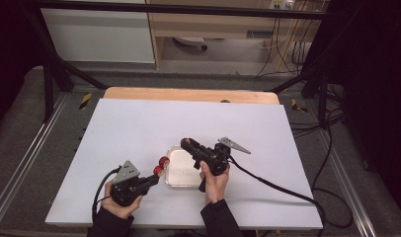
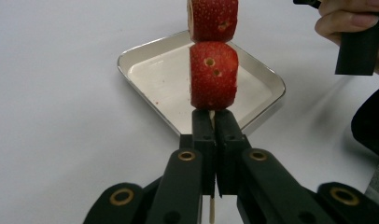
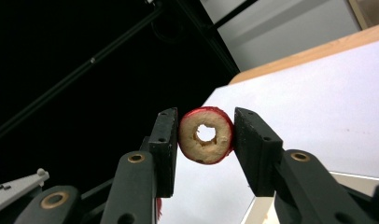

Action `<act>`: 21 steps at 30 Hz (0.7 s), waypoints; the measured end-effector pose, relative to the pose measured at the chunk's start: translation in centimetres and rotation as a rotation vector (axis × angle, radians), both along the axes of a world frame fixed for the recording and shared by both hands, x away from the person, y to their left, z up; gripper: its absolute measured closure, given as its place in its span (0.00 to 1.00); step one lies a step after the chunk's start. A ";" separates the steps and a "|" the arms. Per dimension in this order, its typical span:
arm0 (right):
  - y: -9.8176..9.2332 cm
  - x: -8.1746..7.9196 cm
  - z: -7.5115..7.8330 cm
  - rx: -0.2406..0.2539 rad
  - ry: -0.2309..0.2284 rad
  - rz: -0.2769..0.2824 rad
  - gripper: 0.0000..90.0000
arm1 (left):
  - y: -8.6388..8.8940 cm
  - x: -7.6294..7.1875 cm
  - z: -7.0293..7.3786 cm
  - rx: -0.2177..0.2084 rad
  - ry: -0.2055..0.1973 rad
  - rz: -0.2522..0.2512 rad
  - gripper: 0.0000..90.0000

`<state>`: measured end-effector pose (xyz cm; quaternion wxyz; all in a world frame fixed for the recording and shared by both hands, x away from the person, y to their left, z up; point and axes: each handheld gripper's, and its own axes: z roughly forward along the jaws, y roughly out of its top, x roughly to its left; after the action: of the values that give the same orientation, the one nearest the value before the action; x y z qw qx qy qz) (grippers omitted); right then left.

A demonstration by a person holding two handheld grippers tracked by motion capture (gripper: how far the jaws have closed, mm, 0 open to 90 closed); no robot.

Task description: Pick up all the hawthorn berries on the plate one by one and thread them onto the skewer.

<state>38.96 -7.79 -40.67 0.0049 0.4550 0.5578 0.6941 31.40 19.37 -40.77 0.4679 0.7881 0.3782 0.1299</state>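
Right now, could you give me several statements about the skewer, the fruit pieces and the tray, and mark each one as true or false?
1. The left gripper is shut on a thin wooden skewer. True.
2. Two red fruit pieces sit on the skewer. True.
3. The right gripper is empty. False: its jaws press on a cored fruit ring.
4. The metal tray holds several fruit pieces. False: no fruit lies in it.
5. The tray lies on the white table. True.
6. The ring in the right gripper is already on the skewer. False: it is held apart from it.
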 end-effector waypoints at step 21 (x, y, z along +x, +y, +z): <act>0.3 -0.8 -0.2 0.077 -0.097 -0.013 0.69 | -1.9 -0.2 0.1 -0.019 0.022 -0.031 0.98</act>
<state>38.15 -7.52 -40.85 0.0190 0.4242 0.5270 0.7362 31.24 17.44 -40.67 0.4733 0.7906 0.3724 0.1103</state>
